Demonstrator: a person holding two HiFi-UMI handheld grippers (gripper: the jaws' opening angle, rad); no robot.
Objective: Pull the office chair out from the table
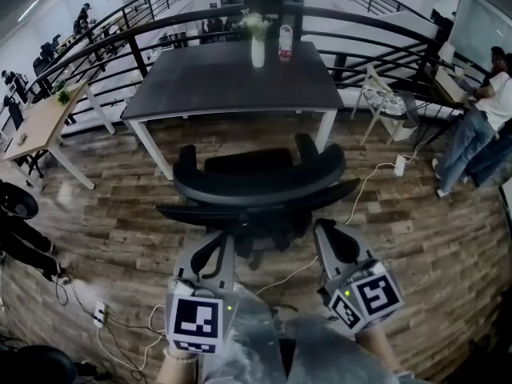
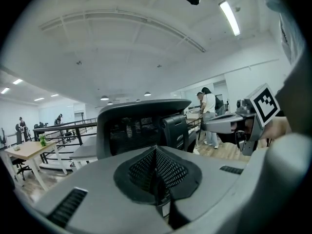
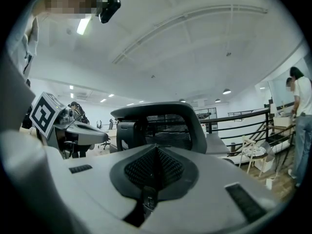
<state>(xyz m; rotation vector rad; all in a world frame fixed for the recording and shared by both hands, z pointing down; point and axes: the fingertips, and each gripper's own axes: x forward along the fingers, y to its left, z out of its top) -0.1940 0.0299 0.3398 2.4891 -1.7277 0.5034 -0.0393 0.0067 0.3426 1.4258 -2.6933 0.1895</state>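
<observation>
A black office chair stands on the wood floor just in front of the dark table, its mesh back towards me. My left gripper and right gripper sit side by side behind the chair's back, both shut with nothing between the jaws. In the left gripper view the shut left gripper points at the chair back, a short way ahead and apart from it. The right gripper view shows the same: the shut right gripper, then the chair back beyond.
A white vase of flowers and a bottle stand at the table's far edge. Behind curves a black railing. People and a white stool are at right, a wooden desk at left, and floor cables.
</observation>
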